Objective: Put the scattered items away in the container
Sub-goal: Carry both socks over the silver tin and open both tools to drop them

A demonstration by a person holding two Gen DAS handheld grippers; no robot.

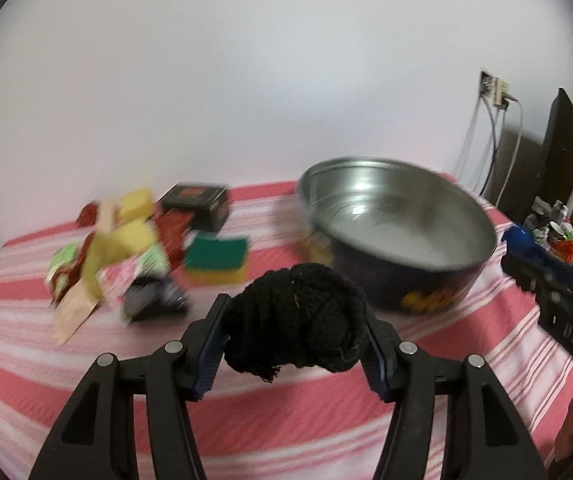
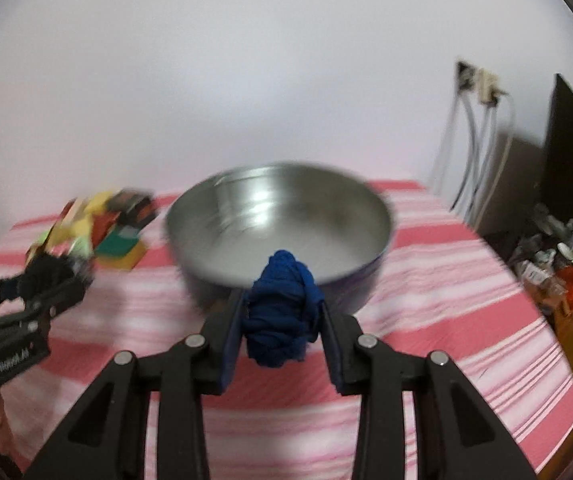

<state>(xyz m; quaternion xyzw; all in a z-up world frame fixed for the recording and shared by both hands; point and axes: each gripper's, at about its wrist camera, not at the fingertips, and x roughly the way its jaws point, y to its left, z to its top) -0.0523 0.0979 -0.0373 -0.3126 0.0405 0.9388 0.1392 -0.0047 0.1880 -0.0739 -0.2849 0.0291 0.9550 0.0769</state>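
Observation:
My left gripper [image 1: 296, 312] is shut on a black knotted cloth bundle [image 1: 298, 320], held above the striped cloth in front of the metal bowl [image 1: 398, 216]. My right gripper [image 2: 282, 308] is shut on a blue knotted cloth bundle [image 2: 282, 312], just before the near rim of the same bowl [image 2: 278, 216], whose inside shows bare metal. The left gripper [image 2: 42, 280] with its black bundle shows at the left of the right wrist view. The right gripper [image 1: 526, 276] with blue cloth shows at the right edge of the left wrist view.
A heap of sponges, packets and a black box [image 1: 198, 200] lies left of the bowl on the pink-striped tablecloth [image 1: 286, 412], with a green-and-yellow sponge [image 1: 216, 260] nearest. Off the table's right edge are a pile of clutter [image 2: 558, 268], wall cables [image 2: 482, 152] and a dark panel [image 2: 570, 148].

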